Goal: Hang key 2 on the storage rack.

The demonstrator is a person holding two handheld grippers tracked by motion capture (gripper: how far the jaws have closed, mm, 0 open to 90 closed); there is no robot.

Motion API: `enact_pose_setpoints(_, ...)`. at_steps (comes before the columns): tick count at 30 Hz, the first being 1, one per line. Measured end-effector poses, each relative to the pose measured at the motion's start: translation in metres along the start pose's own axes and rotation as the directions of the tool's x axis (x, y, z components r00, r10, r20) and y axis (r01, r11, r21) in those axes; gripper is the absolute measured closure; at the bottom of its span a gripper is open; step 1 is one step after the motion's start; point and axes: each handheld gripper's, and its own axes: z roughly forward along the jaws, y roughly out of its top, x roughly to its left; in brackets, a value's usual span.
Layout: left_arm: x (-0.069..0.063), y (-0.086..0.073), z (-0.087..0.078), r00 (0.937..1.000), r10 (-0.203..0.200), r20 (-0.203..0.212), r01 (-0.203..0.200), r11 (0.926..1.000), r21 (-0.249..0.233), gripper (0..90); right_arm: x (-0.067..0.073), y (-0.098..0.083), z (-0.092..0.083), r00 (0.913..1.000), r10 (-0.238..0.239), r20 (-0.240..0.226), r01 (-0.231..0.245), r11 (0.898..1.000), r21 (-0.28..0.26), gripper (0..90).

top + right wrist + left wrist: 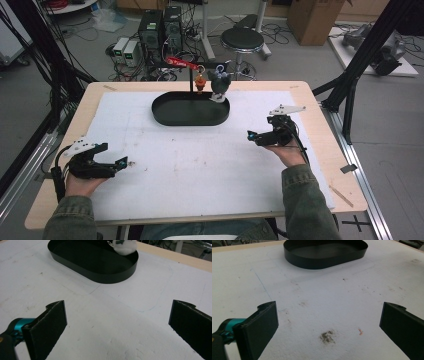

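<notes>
ahead of both wide-open tools (127, 162) (250, 135), well apart: black tray (165, 117).

This is a robotics or research lab. Beyond the far edge of the surface (320, 150), at upper centre of the high view, two black computer towers (160, 27) stand on the bare grey floor amid tangled cables (187, 37), with small boxes showing green lights (126, 50) beside them. A round black stool (242, 39) sits at top centre, a cardboard box (312, 17) at upper right. Black metal frame struts (367, 47) run down the right side, and bundled cables (30, 55) hang at the left.
</notes>
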Motion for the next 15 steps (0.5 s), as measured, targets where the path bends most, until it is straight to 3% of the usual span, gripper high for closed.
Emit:
enact_pose_setpoints(5,-0.001,-0.001,0.0,1.0,0.006,0.005,-0.006,0.9999,0.014,2.5,0.006,-0.008,-0.011,0.9991,0.027,-0.032,-0.029,0.998,-0.063,0.6)
enact_pose_setpoints(8,-0.002,-0.002,0.0,1.0,0.004,0.005,-0.004,0.9998,0.017,2.4,0.009,-0.013,-0.016,0.9998,0.013,-0.017,-0.014,0.996,-0.086,0.6)
enact_pose_setpoints(15,-0.002,-0.002,-0.001,1.0,0.008,0.002,-0.008,0.9997,0.021,2.5,0.005,-0.032,-0.028,0.9991,0.042,0.008,-0.04,0.987,-0.155,0.6)
